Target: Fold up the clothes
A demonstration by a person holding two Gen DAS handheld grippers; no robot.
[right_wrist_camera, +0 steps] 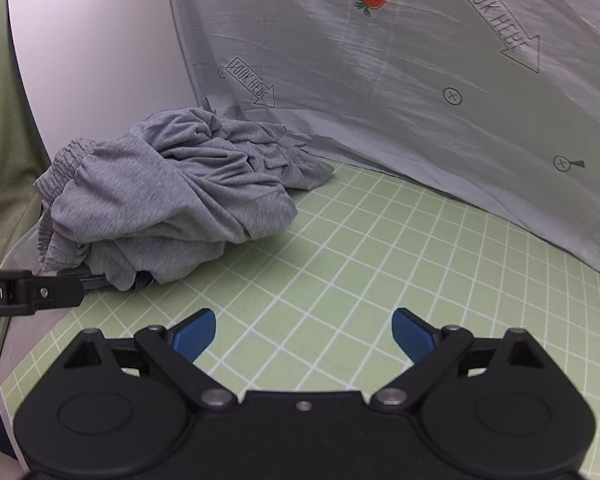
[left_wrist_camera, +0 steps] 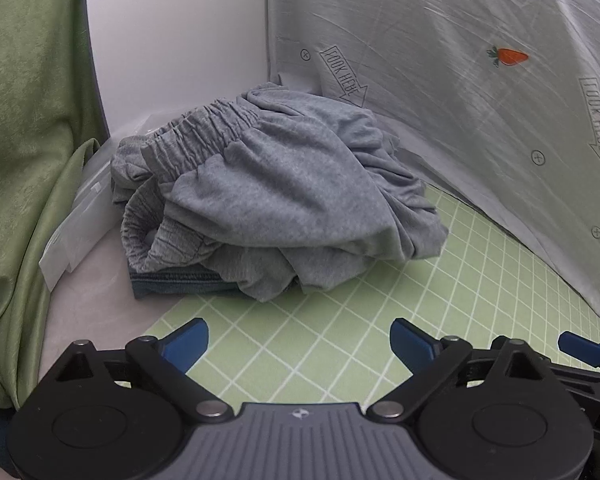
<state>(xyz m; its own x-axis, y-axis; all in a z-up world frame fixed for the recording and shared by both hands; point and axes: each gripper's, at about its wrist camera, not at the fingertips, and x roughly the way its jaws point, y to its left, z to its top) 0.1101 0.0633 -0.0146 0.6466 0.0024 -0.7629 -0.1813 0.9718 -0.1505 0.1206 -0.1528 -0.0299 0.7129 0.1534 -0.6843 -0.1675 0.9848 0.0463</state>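
**Both tools open over mat, grey clothes heaped at back-left corner**

Left tool (left_wrist_camera: pixel 299 340) has its blue-padded fingers spread wide, nothing between them. Right tool (right_wrist_camera: pixel 304 330) likewise spread and empty. Both hover low over the light green grid-lined mat (right_wrist_camera: pixel 380 280), side by side, aimed at the heap, probably to approach it together.

The crumpled pile of grey knit clothes (left_wrist_camera: pixel 268 188) sits bunched at the mat's far-left edge, partly on mat, partly on bare pale tabletop (left_wrist_camera: pixel 96 292). An elastic gathered waistband (left_wrist_camera: pixel 204 128) shows on top, so at least one piece is shorts or trousers. A darker blue-grey garment edge (left_wrist_camera: pixel 176 280) peeks from under the heap; it looks flatter, maybe folded, cannot confirm. The pile is loose and unfolded, well apart from both tools. Most of the mat lies bare, giving room to spread a piece.

Surroundings: a wrinkled grey printed sheet with carrot and arrow marks (left_wrist_camera: pixel 460 80) hangs behind, a white wall panel (left_wrist_camera: pixel 172 40) at the corner, a green curtain (left_wrist_camera: pixel 28 120) to the left, and clear plastic bags (left_wrist_camera: pixel 72 232) beside the pile.
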